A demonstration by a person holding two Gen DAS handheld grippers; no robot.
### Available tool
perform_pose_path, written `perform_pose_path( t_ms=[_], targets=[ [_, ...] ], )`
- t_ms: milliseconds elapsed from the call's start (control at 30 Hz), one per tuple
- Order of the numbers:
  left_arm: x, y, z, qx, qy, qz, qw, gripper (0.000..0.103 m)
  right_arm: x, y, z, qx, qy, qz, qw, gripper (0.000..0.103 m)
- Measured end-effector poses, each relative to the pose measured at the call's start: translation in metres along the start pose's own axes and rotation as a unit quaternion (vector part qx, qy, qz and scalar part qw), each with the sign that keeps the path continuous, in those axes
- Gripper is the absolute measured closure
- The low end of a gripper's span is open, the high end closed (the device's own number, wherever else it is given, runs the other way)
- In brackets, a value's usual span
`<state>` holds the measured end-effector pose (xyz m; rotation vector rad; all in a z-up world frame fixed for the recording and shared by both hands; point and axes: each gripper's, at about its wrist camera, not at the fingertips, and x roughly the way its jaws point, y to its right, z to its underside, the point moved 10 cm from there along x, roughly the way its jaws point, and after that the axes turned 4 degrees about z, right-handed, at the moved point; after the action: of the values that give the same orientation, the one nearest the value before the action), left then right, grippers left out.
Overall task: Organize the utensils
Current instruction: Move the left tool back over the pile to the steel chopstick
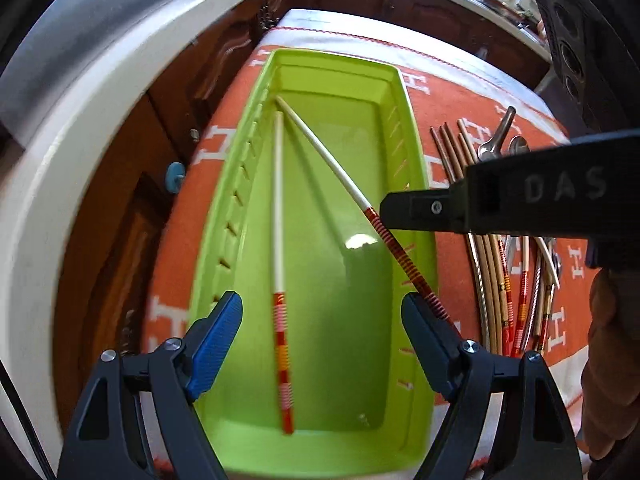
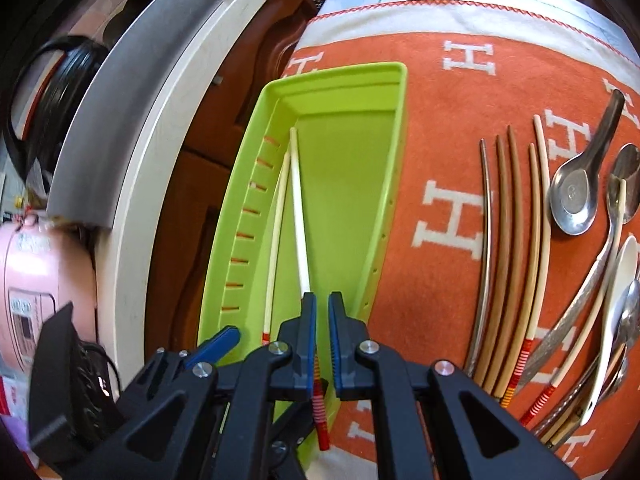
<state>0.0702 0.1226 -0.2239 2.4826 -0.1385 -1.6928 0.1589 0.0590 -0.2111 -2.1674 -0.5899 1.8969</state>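
A lime green tray (image 1: 404, 92) (image 2: 384, 80) lies on an orange cloth. One white chopstick with red bands (image 1: 279, 216) (image 2: 276, 224) lies flat in it. My right gripper (image 2: 322, 300) (image 1: 404, 208) is over the tray; a second white chopstick (image 1: 320, 150) (image 2: 298, 208) runs between its fingers, tip down at the tray's far end, banded end over the near rim. Its jaws stand slightly apart around it; contact is unclear. My left gripper (image 1: 320, 320) is open and empty above the tray's near end.
To the right of the tray, loose chopsticks (image 2: 508, 240) (image 1: 452, 152) and metal and white spoons (image 2: 576, 196) (image 1: 496, 144) lie on the orange cloth (image 2: 448, 120). A white counter edge (image 1: 80, 128) and wooden cabinets lie to the left; a pink appliance (image 2: 36, 280) stands far left.
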Motion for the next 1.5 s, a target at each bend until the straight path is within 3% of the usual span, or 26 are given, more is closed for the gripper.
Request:
perform_pose_path(
  t_ms=[67,333,600,733,867,967,1133,1200,1500],
  targets=[
    [-0.017,-0.003,-0.004,0.011,0.022,-0.038,0.999,0.023,0.002,-0.001,0.004,-0.002,-0.012,-0.004,1.0,0.097],
    [-0.06,-0.013,-0.022,0.006,0.085,-0.082,0.9929,0.017,-0.009,-0.003,0.025,-0.016,-0.03,-0.039,0.999,0.097],
    [-0.066,0.029,-0.038,0.042,0.103,-0.038,0.9931,0.017,-0.059,0.023,0.025,-0.043,0.031,-0.017,0.998,0.096],
    [-0.059,0.062,-0.043,0.05,0.079,0.011,0.9956,0.017,-0.088,0.049,0.031,-0.042,0.078,0.003,0.996,0.095],
    [-0.048,0.093,-0.043,0.069,0.067,0.034,0.9948,0.018,-0.114,0.084,0.034,-0.037,0.122,0.033,0.991,0.092],
    [-0.035,0.113,-0.041,0.077,0.052,0.05,0.9944,0.031,-0.127,0.108,0.04,-0.028,0.142,0.048,0.988,0.092],
    [0.004,0.123,-0.034,0.041,-0.008,0.075,0.9963,0.075,-0.133,0.141,0.052,0.003,0.149,0.043,0.988,0.092],
    [0.02,0.121,-0.032,0.029,-0.026,0.064,0.9972,0.085,-0.129,0.149,0.056,0.007,0.147,0.044,0.988,0.092],
    [0.062,0.124,-0.029,0.028,-0.053,0.012,0.9981,0.093,-0.113,0.165,0.067,0.019,0.127,0.016,0.992,0.092]
  ],
)
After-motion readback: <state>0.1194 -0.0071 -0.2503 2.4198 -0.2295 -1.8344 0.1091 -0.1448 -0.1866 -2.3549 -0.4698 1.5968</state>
